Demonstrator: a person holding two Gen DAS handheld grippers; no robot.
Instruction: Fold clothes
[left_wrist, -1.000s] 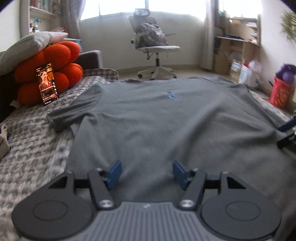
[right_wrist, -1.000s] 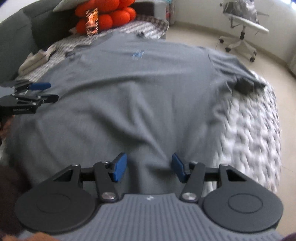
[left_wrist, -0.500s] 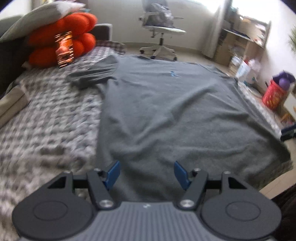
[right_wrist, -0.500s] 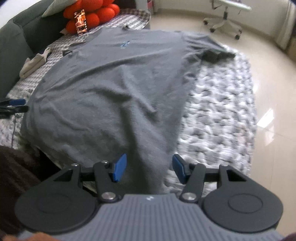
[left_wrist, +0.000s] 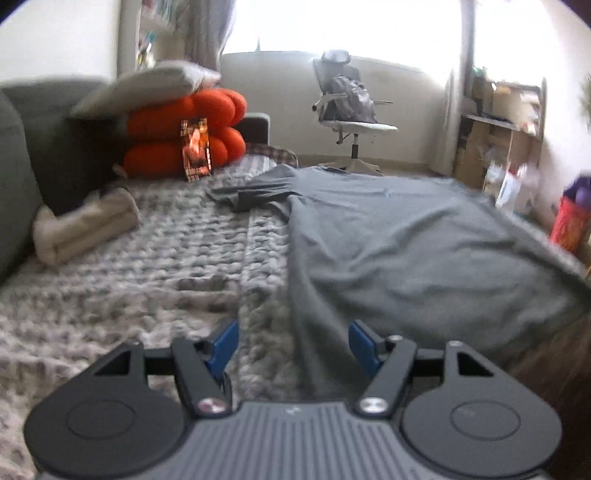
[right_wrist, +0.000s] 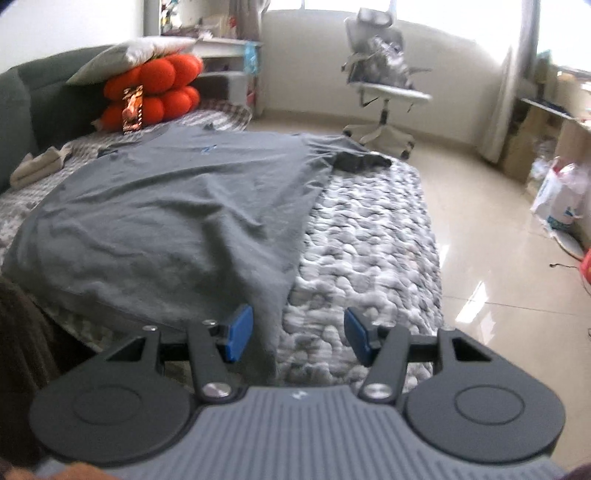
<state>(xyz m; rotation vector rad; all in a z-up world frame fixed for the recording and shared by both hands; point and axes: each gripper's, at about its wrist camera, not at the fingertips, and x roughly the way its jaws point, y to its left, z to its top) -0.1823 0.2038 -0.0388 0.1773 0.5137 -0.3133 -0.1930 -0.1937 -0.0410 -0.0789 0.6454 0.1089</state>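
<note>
Blown-out daylight from the rear windows (left_wrist: 332, 26), soft motion blur, fisheye-curved dark corners.

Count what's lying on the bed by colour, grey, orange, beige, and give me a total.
Grey: 2, the t-shirt and the pillow on top of the cushion
Orange: 1, the knotted cushion
Beige: 1, the folded cloth
Multicoloured: 1, the phone leaning on the cushion
Total: 5
</note>
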